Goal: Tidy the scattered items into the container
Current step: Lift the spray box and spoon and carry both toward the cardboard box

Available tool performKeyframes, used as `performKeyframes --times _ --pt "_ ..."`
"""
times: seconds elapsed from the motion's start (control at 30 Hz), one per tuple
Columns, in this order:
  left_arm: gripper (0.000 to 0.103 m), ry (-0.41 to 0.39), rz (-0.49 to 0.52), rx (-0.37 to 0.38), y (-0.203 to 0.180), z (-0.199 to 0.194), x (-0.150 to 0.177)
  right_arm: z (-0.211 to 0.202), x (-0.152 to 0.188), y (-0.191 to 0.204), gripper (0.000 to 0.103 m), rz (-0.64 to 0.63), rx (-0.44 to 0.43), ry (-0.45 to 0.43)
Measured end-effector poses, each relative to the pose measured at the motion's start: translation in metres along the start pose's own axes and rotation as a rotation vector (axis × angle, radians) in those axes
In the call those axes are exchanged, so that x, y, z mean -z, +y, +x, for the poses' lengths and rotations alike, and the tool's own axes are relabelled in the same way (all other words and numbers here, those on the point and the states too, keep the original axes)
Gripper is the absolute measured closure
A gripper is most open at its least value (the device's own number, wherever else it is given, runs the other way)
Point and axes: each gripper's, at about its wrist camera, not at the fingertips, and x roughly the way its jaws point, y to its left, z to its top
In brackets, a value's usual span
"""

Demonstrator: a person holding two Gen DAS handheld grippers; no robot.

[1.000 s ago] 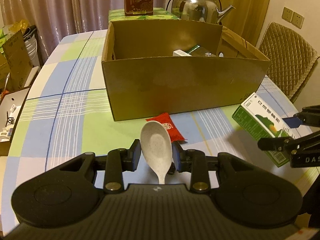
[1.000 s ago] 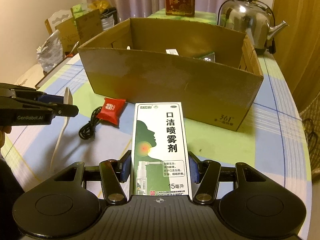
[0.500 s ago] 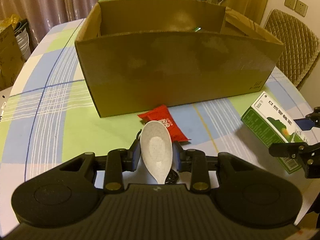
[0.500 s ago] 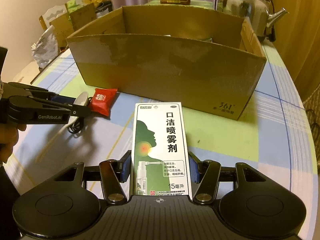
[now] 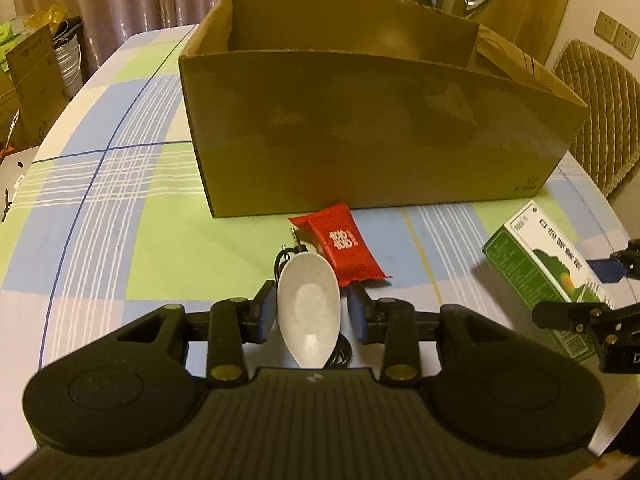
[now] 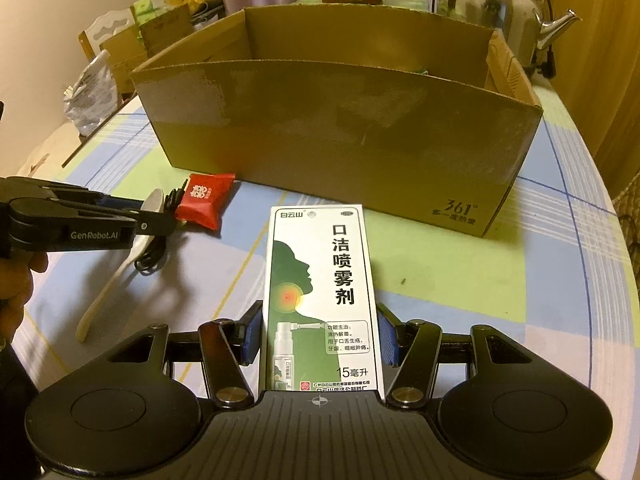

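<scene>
Both grippers had dropped lower and closer to the cardboard box (image 5: 380,128) over the last second: from both wrist views its near wall now filled the frame and hid most of the inside, where earlier the items already in it were visible. Left gripper (image 5: 310,314) was pinching the white spoon (image 5: 309,312) by its bowl, blue pads tight on both sides; from the right wrist view the handle trailed down and back toward the tablecloth (image 6: 460,280), whether touching it could not be told. Right gripper (image 6: 320,340) was clamped on the green-and-white spray box (image 6: 320,292), flat face up, jaws on its long edges. Red packet (image 5: 340,246) and black cable (image 6: 154,258) lay on the cloth just in front of the box wall, cable partly under the spoon, neither gripped. Likely meaning: both loads were secured but neither was near the rim, so a lift up and over the near wall was needed before release. Risk, as a judgement: the spoon was held by a curved bowl only, so it could pivot or slip on the swing. Kettle (image 6: 492,12) behind the box was not in play
</scene>
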Motion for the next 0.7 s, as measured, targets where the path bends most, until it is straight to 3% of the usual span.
performKeyframes --times 0.7 --pt "0.076 -0.125 0.041 0.006 -0.007 -0.063 -0.027 -0.042 -0.02 0.009 0.05 -0.005 0.012 -0.108"
